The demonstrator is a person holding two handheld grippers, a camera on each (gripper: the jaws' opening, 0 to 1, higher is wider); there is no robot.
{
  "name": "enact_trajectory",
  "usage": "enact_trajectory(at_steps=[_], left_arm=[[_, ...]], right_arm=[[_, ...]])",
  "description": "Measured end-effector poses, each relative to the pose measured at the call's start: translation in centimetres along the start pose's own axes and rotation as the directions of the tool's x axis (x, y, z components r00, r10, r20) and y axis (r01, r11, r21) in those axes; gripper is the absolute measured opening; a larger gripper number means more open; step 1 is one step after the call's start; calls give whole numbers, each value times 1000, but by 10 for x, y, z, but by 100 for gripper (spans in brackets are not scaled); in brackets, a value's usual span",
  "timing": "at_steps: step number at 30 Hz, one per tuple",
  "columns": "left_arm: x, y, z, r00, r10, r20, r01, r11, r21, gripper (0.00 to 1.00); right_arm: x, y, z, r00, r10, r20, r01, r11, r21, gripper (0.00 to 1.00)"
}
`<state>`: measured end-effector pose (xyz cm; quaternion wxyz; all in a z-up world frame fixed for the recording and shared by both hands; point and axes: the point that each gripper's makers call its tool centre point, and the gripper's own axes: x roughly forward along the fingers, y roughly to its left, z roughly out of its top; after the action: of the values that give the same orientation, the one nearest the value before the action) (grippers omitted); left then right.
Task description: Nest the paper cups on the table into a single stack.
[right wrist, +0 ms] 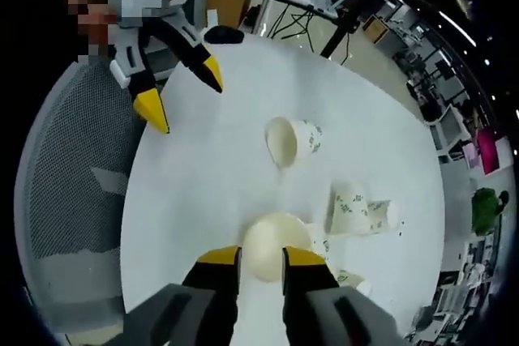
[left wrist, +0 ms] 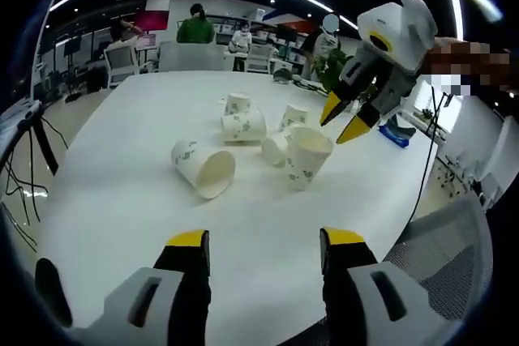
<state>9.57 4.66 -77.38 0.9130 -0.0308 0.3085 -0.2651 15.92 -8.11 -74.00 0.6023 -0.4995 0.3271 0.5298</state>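
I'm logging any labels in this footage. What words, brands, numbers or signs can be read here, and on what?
No text can be read in either view.
Paper cups: green printed pattern, too small to tell if it holds any lettering.
Red panel on the far wall: blurred, nothing legible.
Left gripper and right gripper: no markings visible.

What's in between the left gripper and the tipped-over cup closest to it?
Nothing. In the left gripper view, only bare white table lies between the left gripper and the tipped cup.
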Motion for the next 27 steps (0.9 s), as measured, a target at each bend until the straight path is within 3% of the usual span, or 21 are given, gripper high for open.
enact_trajectory(at_steps=[6, 12, 15, 19, 24, 27], left_arm=[[0, -1, -2, 1000, 1, -11, -1, 1000, 6, 54], [2, -3, -4, 1000, -3, -24, 3, 1000, 20, 54], [1, -4, -4, 1000, -4, -25, 5, 1000, 28, 54], [0, -3, -3, 1000, -1, -22, 2, 999, 32, 54], [1, -2, -1, 1000, 1, -9, -1, 999, 34, 54], [1, -3, 0, 1000, -1, -5, 1, 999, 36, 54]], right_arm=[[-5, -4, 6, 998, -59, -3, 59, 998, -22, 22], [-10, -21, 24, 987, -152, 60, 151, 988, 16, 30], [-6, -32, 37, 973, -214, 88, 211, 977, 37, 33], [-4, -44, 58, 942, -308, 133, 302, 951, 68, 38], [0, -58, 65, 903, -407, 135, 403, 913, 62, 38], [6, -61, 69, 896, -423, 135, 418, 906, 62, 41]])
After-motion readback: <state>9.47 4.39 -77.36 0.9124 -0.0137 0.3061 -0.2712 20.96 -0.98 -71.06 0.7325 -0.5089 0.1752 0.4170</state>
